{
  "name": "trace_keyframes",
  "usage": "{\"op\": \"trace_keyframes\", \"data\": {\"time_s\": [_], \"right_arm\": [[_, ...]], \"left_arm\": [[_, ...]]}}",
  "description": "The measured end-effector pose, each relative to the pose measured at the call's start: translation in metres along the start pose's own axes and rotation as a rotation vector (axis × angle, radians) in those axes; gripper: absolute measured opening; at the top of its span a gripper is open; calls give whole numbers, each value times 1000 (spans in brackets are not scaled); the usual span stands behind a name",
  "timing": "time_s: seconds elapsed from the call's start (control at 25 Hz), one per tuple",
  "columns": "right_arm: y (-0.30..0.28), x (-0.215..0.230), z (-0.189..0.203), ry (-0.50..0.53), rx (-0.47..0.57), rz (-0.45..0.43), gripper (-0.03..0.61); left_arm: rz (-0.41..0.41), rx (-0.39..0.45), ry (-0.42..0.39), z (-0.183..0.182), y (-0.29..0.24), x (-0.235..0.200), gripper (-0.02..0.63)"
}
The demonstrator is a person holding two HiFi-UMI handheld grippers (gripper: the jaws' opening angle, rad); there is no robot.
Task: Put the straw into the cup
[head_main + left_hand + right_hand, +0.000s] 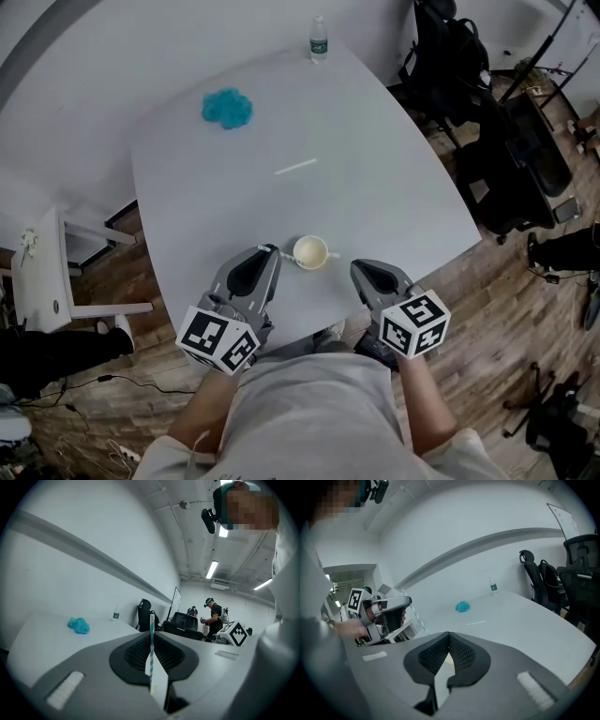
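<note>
A cream cup (310,252) stands near the table's front edge, between my two grippers. My left gripper (269,253) is just left of the cup and is shut on a teal-and-white striped straw (151,641), which stands upright between its jaws. From the right gripper view, that straw (418,617) slants up out of the left gripper (392,611). My right gripper (362,269) is just right of the cup, shut with nothing in it. A sliver of the cup (448,658) shows behind its closed jaws.
The white table (394,187) also bears a thin white stick (295,167) at mid-table, a blue crumpled lump (227,108) at the far left and a water bottle (319,39) at the far edge. Black office chairs (506,159) stand to the right, a white stand (42,272) to the left.
</note>
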State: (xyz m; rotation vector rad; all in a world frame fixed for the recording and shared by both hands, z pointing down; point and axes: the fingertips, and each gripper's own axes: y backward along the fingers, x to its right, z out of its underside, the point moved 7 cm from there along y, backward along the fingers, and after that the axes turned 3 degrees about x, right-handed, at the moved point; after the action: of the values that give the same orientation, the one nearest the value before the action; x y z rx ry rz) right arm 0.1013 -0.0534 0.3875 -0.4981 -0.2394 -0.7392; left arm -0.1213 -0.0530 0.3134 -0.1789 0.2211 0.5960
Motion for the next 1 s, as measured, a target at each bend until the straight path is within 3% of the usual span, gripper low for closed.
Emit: {"op": "trace_keyframes", "data": {"time_s": [0.56, 1.0], "right_arm": [[-19, 22, 2, -37, -14, 68, 8], [-30, 30, 15, -73, -61, 73, 8]], "left_arm": [[30, -30, 27, 11, -31, -30, 43], [43, -73, 60, 31, -53, -44, 43]]}}
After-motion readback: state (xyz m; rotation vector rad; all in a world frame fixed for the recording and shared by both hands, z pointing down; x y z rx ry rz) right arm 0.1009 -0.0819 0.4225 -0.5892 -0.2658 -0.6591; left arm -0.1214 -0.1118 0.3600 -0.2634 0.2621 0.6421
